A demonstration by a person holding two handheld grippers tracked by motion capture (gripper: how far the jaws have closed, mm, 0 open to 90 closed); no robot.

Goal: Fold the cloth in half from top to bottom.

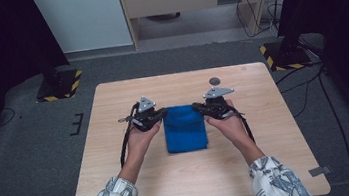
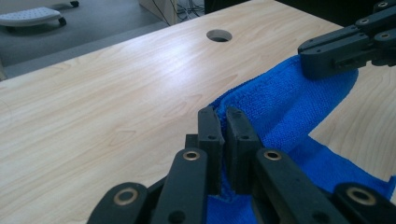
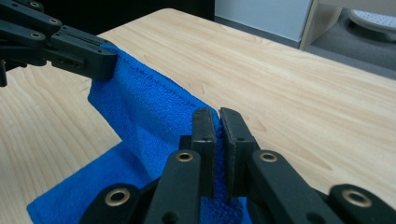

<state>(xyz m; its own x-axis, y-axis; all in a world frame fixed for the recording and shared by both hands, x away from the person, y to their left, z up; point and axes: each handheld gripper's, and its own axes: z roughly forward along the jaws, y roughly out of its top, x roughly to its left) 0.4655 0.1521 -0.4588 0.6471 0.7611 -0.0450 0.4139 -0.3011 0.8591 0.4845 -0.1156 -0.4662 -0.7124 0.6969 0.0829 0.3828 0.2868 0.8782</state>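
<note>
A blue towel [image 1: 185, 128] lies folded on the wooden table [image 1: 121, 175], its far edge lifted between both grippers. My left gripper [image 1: 158, 114] pinches the far left corner, jaws shut on the cloth [image 2: 285, 100]; its own view shows the gripper [image 2: 223, 116] with blue fabric squeezed in the thin gap. My right gripper [image 1: 199, 108] is shut on the far right corner; in its own view the gripper [image 3: 218, 116] bites the towel [image 3: 144, 112]. Each view shows the other gripper farther off, clamped on the opposite corner, with the edge hanging between.
A round hole [image 1: 215, 81] sits in the tabletop beyond the right gripper. Two stands with yellow-black striped bases [image 1: 59, 85] flank the table's far corners. Bare wood lies to the left, right and near side of the towel.
</note>
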